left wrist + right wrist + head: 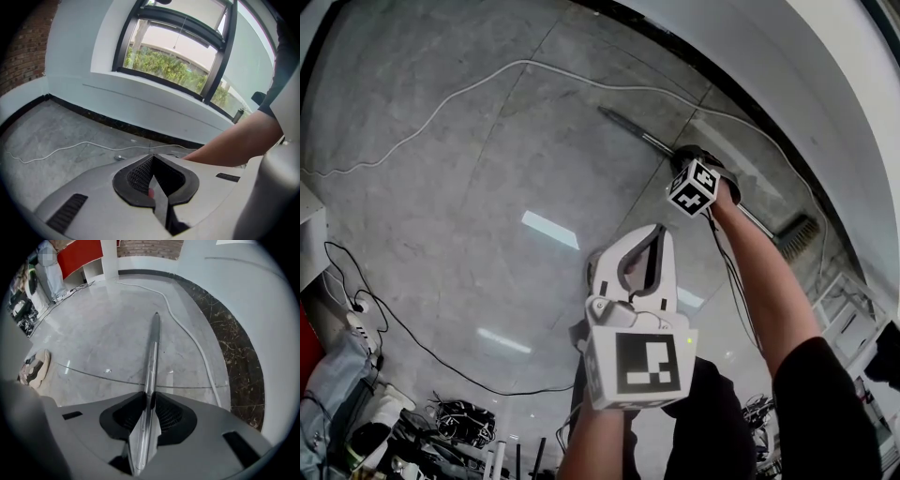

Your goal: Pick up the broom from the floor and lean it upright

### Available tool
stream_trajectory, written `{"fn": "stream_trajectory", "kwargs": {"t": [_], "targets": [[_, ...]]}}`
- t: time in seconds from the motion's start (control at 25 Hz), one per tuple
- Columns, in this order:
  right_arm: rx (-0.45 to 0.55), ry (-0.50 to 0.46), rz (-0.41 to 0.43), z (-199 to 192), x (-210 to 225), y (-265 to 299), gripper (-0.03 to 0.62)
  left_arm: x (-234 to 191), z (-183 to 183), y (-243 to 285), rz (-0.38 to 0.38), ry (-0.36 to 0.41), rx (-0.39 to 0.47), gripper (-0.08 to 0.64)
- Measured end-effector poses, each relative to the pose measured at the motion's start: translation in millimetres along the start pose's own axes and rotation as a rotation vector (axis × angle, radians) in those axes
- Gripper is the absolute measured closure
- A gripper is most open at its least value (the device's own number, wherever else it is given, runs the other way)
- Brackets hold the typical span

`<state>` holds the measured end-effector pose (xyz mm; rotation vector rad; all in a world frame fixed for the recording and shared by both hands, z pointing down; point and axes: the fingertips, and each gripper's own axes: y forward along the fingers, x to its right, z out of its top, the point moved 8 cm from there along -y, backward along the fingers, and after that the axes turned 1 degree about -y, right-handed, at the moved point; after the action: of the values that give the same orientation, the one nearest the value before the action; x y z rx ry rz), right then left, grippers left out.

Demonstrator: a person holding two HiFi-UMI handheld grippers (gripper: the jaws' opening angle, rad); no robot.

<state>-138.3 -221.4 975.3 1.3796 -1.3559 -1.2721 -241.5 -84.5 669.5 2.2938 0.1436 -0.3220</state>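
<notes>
The slim silver metal broom handle (152, 350) is pinched in the right claw (149, 398), stretching ahead of it; the left claw (152, 161) is closed, empty.

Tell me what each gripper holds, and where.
The right gripper grips the broom on its metal handle, about midway along. The left gripper holds nothing.

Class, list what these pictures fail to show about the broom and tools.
- Right gripper view: the broom leaves the bottom edge between the jaws of the right tool, bristles unseen.
- Head view: that tool's jaws hide under its marker cube and the hand.
- Left gripper view: no broom; a forearm blocks the right side.
- Head view: bottom-left clutter is too small to name.
</notes>
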Motion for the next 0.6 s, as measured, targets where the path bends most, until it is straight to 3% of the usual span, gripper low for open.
{"fn": "stream_trajectory", "kwargs": {"t": [0.24,0.4,0.6], "targets": [[0.048,0.030,0.042,4,-4,-19,0.518,0,1,-3,0.022,-0.017,0.014,0.554],[0.097,0.058,0.044,5,-6,-42,0.518,9,3,-2,0.011,0.011,0.010,0.554],[0.169,0.079,0.024,7,-5,-83,0.518,8,-3,-7,0.048,-0.061,0.034,0.554]]}}
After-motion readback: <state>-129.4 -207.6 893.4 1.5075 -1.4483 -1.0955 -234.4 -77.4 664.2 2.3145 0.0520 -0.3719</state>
